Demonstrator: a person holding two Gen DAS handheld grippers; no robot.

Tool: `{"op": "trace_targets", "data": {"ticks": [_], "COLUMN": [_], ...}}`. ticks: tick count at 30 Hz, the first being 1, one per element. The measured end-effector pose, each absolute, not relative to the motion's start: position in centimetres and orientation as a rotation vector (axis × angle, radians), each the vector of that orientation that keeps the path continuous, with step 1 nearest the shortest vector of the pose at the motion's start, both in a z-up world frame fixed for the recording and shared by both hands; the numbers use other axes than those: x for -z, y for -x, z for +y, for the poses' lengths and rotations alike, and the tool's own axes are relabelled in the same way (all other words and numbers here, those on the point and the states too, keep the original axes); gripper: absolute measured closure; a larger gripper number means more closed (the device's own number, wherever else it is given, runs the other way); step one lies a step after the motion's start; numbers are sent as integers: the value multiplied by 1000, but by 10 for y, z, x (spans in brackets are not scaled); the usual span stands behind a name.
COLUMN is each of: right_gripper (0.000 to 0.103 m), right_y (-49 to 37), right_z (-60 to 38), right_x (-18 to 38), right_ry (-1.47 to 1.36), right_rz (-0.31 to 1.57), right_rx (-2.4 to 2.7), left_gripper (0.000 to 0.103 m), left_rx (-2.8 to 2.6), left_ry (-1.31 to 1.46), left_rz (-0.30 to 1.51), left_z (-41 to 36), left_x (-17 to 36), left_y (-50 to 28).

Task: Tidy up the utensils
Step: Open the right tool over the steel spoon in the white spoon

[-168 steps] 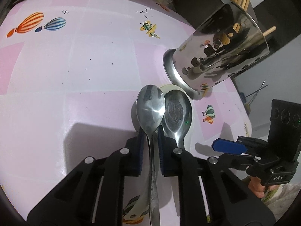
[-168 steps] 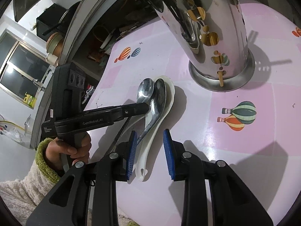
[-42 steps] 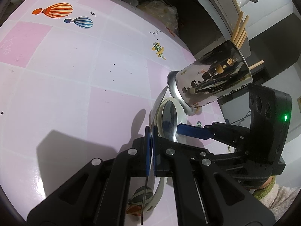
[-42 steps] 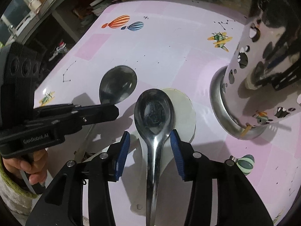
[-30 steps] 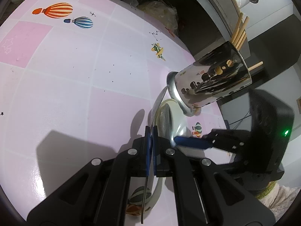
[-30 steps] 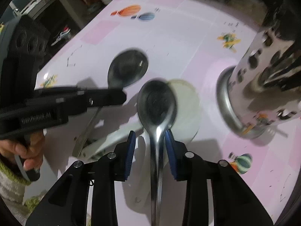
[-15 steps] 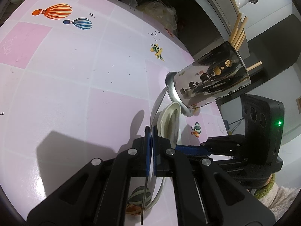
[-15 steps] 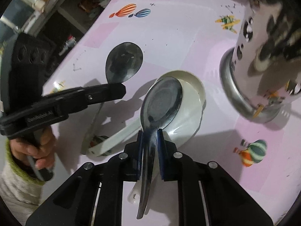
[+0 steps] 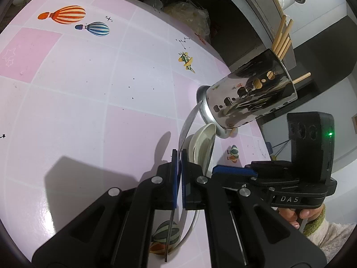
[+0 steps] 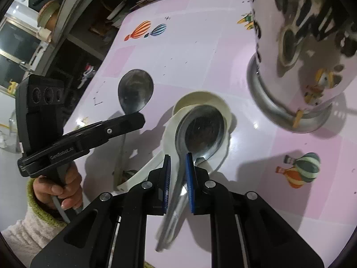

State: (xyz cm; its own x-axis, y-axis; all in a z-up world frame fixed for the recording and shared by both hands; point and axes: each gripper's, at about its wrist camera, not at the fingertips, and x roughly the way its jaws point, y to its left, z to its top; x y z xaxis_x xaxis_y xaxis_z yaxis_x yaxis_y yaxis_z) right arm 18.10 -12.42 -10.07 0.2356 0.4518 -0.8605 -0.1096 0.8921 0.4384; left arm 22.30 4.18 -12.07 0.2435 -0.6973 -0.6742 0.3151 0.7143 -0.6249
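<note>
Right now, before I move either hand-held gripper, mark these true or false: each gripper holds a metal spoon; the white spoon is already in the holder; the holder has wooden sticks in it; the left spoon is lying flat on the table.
1. Each hand-held gripper holds a metal spoon: true. The left hand-held gripper and the right hand-held gripper each clamp a handle.
2. The white spoon is in the holder: false. It lies on the table.
3. The holder has wooden sticks: true.
4. The left spoon lies flat: false. It is raised above the table.
</note>
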Motion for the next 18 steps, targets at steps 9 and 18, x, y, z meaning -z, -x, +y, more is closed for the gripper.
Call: {"op": "trace_targets", "data": {"ticks": [9, 18], "right_gripper": [67, 56], "right_y": [-173, -173], "right_z": [-128, -113], "right_x": [90, 86], "right_ry": [-266, -203], "right_rz": [1254, 1202], "right_rx": [-347, -257], "left_gripper": [101, 101], "left_rx": [714, 717], "left_ry": [401, 405], "left_rz": [1128, 1124], "left_z": [42, 41], "left_x": [121, 122], "left_y": [-223, -221]}}
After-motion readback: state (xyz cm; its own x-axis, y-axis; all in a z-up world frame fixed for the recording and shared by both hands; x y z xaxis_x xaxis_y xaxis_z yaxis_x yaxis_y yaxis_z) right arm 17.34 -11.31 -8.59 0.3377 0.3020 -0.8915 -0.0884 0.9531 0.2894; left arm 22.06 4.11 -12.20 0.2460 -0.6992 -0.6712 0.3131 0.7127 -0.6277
